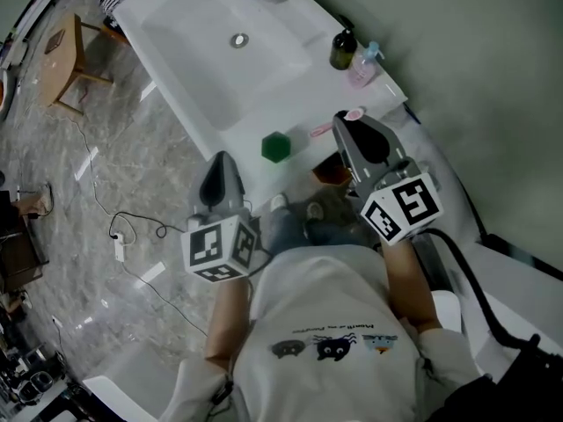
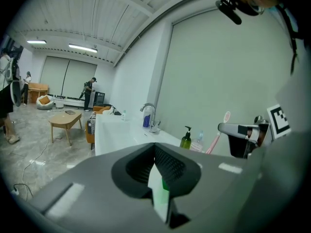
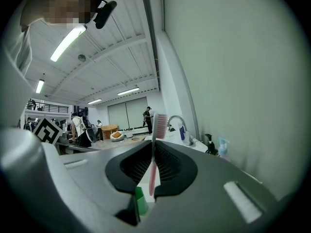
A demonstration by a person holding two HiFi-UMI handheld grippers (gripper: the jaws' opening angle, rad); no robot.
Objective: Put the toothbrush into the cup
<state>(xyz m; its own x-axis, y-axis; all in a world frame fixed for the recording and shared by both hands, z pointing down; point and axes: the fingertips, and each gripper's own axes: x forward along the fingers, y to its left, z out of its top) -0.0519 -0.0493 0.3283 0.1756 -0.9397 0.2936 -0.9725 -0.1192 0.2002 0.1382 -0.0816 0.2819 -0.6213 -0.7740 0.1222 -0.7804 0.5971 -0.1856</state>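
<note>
Right fingers (image 3: 170, 166) clamping upright toothbrush (image 3: 154, 159)

Pink toothbrush (image 3: 156, 125) stands upright, bristle head on top, handle pinched between the jaws of the right gripper (image 3: 152, 178), up above the white desk (image 1: 290, 104). Green cup (image 1: 275, 147) sits on that desk just beside the basin, near the brush, not touching

The right claw (image 3: 153, 171) gripped the handle of a pink toothbrush (image 3: 154, 154), which stood upright with its bristled head above the jaws; low in the gap beneath it showed part of a green cup (image 3: 140, 200); to the right, a curved faucet (image 3: 177, 123), a dark pump bottle (image 3: 209, 144) and a clear spray bottle (image 3: 223, 148) stood on the white counter (image 3: 196, 145).
</note>
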